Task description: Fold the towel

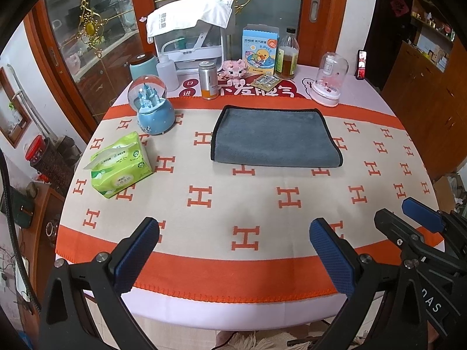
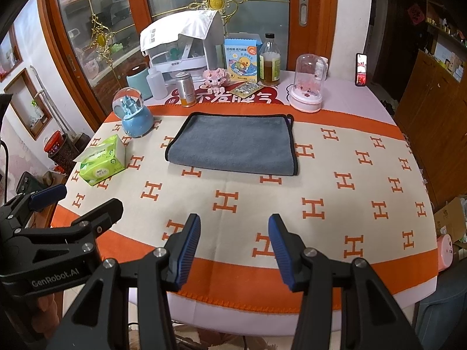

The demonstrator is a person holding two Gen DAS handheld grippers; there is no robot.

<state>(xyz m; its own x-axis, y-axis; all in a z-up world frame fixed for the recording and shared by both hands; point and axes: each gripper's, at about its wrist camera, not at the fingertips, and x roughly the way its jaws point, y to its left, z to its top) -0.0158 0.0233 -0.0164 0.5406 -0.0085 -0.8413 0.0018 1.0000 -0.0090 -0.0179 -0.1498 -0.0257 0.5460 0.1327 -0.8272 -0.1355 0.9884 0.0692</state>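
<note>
tablecloth (image 1: 248,204) in orange h-print carries folded grey towel (image 1: 274,137); both grippers' fingers (image 2: 186,248) spread, empty.

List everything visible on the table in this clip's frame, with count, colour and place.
towel: 1, grey with black trim, lying flat mid-table
tissue pack: 1, green, left of towel
snow globe: 1, blue, far left of towel
dome: 1, clear on pink base, far right
box: 1, blue with duck, back
bottle: 1, amber liquid, right of box
can: 1, silver and orange, back
pig: 1, pink, beside can
tablecloth: 1, beige and orange, under all
left gripper: open, near table edge
right gripper: open, near edge
</note>
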